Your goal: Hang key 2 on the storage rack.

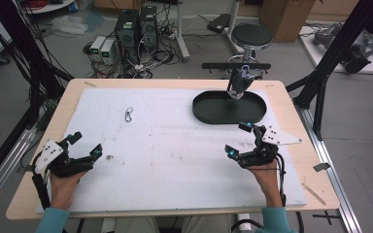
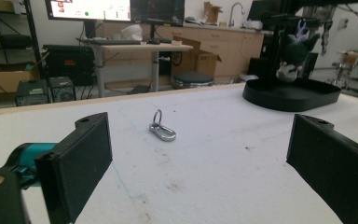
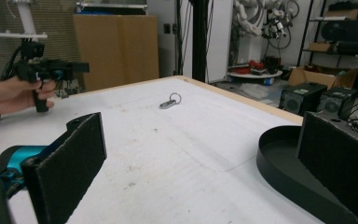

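Now | left tool [image 1: 86, 143], right tool [image 1: 239, 139]: agape, empty | carabiner [image 1: 128, 114]: small | tray [image 3: 279, 172]: part-hidden

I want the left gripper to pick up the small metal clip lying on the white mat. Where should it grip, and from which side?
The metal clip lies flat on the white mat, its ring at one end. Probably best to come from above and close the jaws across the long body's two narrow sides, near its middle. The left gripper is open and faces the clip; the ring looks too thin to hold.
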`<move>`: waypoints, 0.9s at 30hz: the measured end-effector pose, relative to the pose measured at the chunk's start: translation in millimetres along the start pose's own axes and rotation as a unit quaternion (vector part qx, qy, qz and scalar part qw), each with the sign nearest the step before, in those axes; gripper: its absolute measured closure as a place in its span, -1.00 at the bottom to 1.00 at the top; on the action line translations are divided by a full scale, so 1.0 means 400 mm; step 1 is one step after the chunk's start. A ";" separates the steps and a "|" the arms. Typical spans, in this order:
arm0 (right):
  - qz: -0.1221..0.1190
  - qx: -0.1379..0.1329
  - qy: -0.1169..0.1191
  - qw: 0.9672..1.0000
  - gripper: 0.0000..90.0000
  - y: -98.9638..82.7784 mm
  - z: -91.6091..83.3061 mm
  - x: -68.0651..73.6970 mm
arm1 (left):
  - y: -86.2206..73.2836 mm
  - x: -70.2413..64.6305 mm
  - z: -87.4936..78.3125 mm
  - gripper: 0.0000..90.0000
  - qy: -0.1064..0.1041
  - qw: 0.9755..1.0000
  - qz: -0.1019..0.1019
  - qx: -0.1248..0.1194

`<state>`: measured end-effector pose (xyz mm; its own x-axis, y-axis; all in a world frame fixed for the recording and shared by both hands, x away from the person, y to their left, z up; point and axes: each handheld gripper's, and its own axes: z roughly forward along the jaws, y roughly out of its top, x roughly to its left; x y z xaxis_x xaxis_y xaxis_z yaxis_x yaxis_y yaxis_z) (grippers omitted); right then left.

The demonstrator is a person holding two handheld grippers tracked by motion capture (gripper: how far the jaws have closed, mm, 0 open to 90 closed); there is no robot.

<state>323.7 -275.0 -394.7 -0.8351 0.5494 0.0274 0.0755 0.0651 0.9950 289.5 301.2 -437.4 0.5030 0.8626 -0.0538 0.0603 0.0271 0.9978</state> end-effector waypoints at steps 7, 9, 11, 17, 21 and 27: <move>0.014 -0.008 -0.002 1.000 -0.99 -0.002 -0.003 -0.003 | 0.065 0.025 0.047 -0.85 -0.002 1.000 0.004 0.030; 0.011 -0.007 -0.003 1.000 -0.99 -0.002 -0.003 -0.003 | 0.082 0.032 0.066 -0.85 -0.005 0.999 0.012 0.042; 0.013 -0.009 -0.001 1.000 -0.99 -0.001 -0.002 -0.003 | 0.096 0.038 0.086 -0.85 -0.007 0.998 0.021 0.055; 0.016 -0.008 0.005 1.000 -0.99 -0.004 0.002 -0.003 | 0.125 0.055 0.151 -0.85 -0.018 0.995 0.026 0.092; 0.015 -0.010 0.004 1.000 -0.99 -0.003 0.002 -0.004 | 0.145 0.067 0.192 -0.85 -0.027 0.991 0.041 0.122; 0.021 -0.009 0.006 1.000 -0.99 -0.005 0.002 -0.004 | 0.166 0.090 0.240 -0.85 -0.039 0.983 0.048 0.173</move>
<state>325.4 -275.2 -396.8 -0.8380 0.5410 0.0707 0.1016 0.0275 0.9944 394.4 285.4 -376.6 0.5843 0.8111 0.0243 0.2916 -0.2378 0.9265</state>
